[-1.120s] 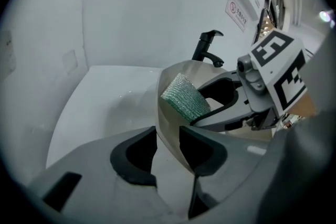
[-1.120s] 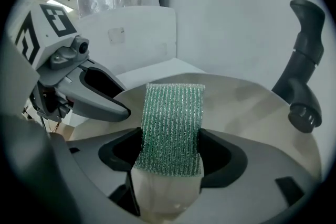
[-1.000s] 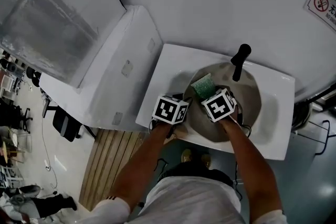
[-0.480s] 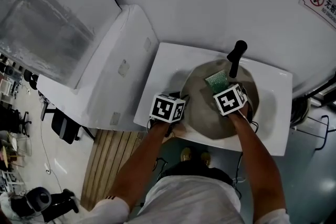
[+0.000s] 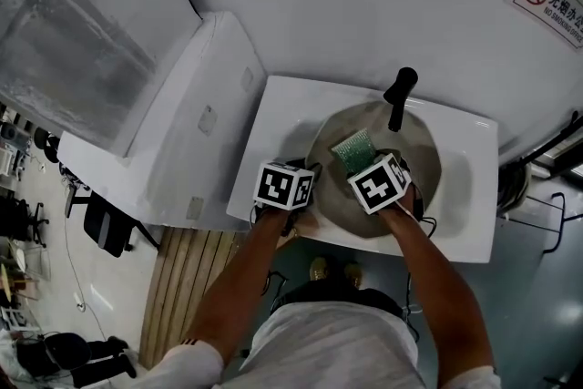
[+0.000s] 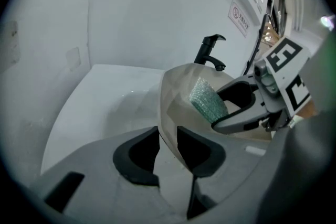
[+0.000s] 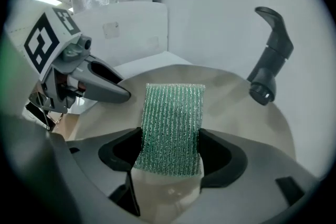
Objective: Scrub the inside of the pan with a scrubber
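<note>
A beige pan (image 5: 421,152) lies in the white sink (image 5: 273,127) under the black faucet (image 5: 398,96). My left gripper (image 5: 308,176) is shut on the pan's left rim; in the left gripper view the thin rim (image 6: 167,136) runs between the two dark pads. My right gripper (image 5: 364,161) is shut on a green scrubber (image 5: 353,148), which sticks out past the jaws and rests on the inside of the pan. The right gripper view shows the scrubber (image 7: 171,126) clamped between both pads, over the pan (image 7: 236,107), with the faucet (image 7: 270,57) beyond.
A white cabinet (image 5: 182,132) adjoins the sink on the left. The wall rises right behind the faucet and carries a no-smoking sign (image 5: 547,0). Cables (image 5: 533,182) hang right of the sink. Wooden slats (image 5: 191,278) cover the floor below.
The right gripper carried the scrubber across the pan toward the faucet, then partway back toward the left. The left gripper kept its hold on the rim.
</note>
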Tool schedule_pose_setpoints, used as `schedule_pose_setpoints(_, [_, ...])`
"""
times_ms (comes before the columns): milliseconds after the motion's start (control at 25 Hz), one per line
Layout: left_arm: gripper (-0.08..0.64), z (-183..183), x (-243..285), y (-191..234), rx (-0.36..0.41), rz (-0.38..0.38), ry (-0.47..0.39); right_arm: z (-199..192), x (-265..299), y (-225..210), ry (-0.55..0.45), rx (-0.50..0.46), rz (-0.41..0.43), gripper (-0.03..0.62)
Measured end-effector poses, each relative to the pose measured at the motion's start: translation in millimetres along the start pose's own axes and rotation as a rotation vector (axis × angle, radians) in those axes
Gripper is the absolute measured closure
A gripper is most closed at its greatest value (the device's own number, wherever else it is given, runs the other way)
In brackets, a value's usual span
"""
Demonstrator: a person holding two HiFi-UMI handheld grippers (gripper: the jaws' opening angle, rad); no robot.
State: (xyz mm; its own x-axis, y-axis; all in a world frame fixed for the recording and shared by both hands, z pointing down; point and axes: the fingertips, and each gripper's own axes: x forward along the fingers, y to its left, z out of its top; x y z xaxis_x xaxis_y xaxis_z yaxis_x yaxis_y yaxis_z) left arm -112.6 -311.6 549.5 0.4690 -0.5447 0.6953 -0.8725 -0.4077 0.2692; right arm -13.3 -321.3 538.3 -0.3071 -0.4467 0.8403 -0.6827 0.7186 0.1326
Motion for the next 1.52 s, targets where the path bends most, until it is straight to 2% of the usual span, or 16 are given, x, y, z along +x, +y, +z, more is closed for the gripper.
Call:
schedule_pose_setpoints(200, [0.443,0.9,0.1,-0.5,-0.001,-0.006,-0.001,-0.7,14.7,33.1,0.035,-0.01,0.048,0.252])
schedule_pose_setpoints(440, [0.443,1.4,0.3,-2.1,-0.005,-0.011,-0.004,-15.3,29.2,40.4,0.101,0.029,0.078,0.252])
schedule_pose_setpoints(840, [0.443,0.6,0.3,-1.1,-0.001,-0.018,-0.007,-44.6,7.1,-19.4,0.158,0.049,-0.04,0.253])
schedule_pose_setpoints(1000, [0.443,0.5,-0.4,-0.6,-0.001,-0.024,-0.009,-45.5,-8.5,-31.9,0.147,0.026,-0.081,0.253])
schedule_pose_setpoints(1120, [0.443,1.2,-0.4,-1.5,0.001,-0.027,-0.009,-41.8,-18.6,-20.9,0.135,-0.004,-0.064,0.253])
schedule_pose_setpoints(1320, [0.443,1.3,0.0,-1.3,0.002,-0.026,-0.008,-29.3,-27.0,21.3,0.103,-0.067,0.005,0.253])
schedule_pose_setpoints(1520, [0.443,0.4,0.0,-1.9,0.002,-0.024,-0.003,-31.3,-12.5,55.0,0.114,-0.075,0.065,0.253])
